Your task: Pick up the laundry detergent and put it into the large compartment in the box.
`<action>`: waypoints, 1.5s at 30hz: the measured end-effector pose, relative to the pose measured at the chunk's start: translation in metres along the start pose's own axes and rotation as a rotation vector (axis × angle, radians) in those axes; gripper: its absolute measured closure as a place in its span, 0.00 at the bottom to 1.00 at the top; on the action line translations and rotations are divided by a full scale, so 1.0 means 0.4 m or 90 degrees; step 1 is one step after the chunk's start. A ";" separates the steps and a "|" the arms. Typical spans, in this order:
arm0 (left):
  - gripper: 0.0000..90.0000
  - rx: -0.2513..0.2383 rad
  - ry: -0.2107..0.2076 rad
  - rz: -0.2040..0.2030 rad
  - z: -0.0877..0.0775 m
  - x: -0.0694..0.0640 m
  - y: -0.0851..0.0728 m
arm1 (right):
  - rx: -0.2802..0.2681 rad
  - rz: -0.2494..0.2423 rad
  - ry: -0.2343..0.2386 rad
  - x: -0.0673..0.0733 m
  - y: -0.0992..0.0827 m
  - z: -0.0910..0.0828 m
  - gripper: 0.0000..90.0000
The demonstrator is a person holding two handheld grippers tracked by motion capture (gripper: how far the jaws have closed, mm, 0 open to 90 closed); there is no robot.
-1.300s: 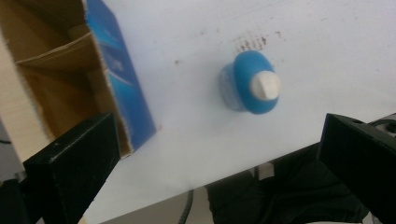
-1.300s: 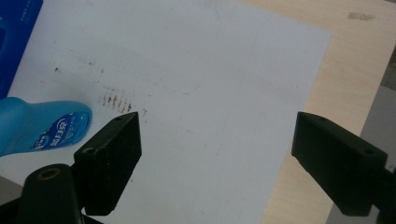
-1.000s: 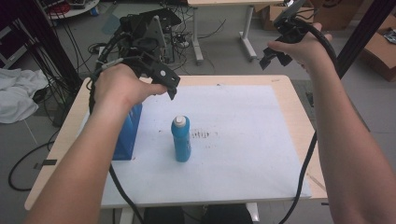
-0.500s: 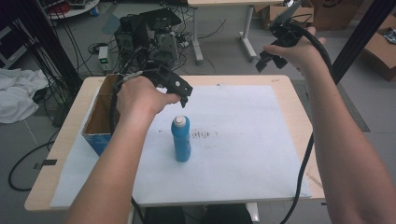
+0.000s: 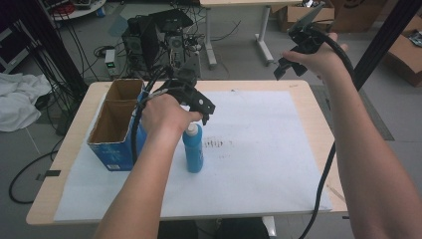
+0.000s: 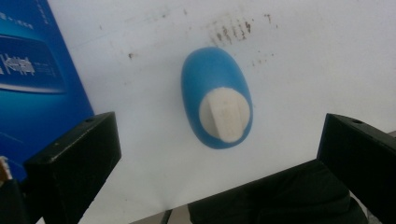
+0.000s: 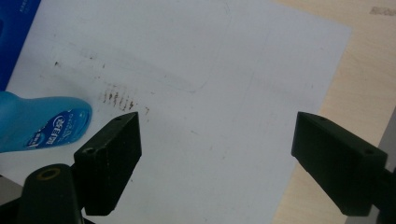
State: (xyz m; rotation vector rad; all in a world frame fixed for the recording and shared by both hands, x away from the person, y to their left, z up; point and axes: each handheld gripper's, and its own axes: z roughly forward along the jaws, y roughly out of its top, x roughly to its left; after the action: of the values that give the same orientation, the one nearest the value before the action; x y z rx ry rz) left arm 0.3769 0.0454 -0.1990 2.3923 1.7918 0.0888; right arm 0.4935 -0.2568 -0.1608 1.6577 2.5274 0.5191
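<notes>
A blue bottle with a white cap stands upright near the middle of a white sheet. My left gripper hovers just above it and points down. In the left gripper view the white cap lies between the two wide-open jaws of my left gripper, with nothing touching. My right gripper is held high over the table's far right edge. In the right gripper view my right gripper stands open over bare sheet, with the blue bottle off to its left.
An open blue cardboard box stands on the sheet just left of the bottle. The wooden table carries dark smudges on the sheet right of the bottle. Computer gear and cables lie on the floor behind the table.
My left hand and gripper moved right, off the blue box, to above the bottle. The box now shows fully. The right gripper stayed raised with little movement.
</notes>
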 end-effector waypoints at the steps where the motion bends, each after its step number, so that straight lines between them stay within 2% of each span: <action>1: 0.00 0.002 0.000 0.000 0.007 -0.001 0.000 | 0.000 0.001 0.001 0.000 0.000 0.001 0.18; 7: 0.00 0.017 -0.005 -0.009 0.049 -0.004 0.002 | 0.002 0.000 0.002 -0.003 -0.001 0.009 0.18; 23: 0.00 0.050 0.001 -0.005 0.131 -0.016 0.006 | 0.001 -0.002 0.005 -0.007 0.002 0.027 0.18; 45: 0.03 0.073 0.025 -0.009 0.201 -0.028 0.012 | -0.003 -0.006 0.010 -0.017 -0.002 0.044 0.18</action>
State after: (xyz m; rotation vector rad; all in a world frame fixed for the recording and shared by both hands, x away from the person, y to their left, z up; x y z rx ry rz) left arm 0.3895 0.0264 -0.2773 2.4716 1.8795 0.0323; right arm 0.5001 -0.2592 -0.1785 1.6453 2.5423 0.5396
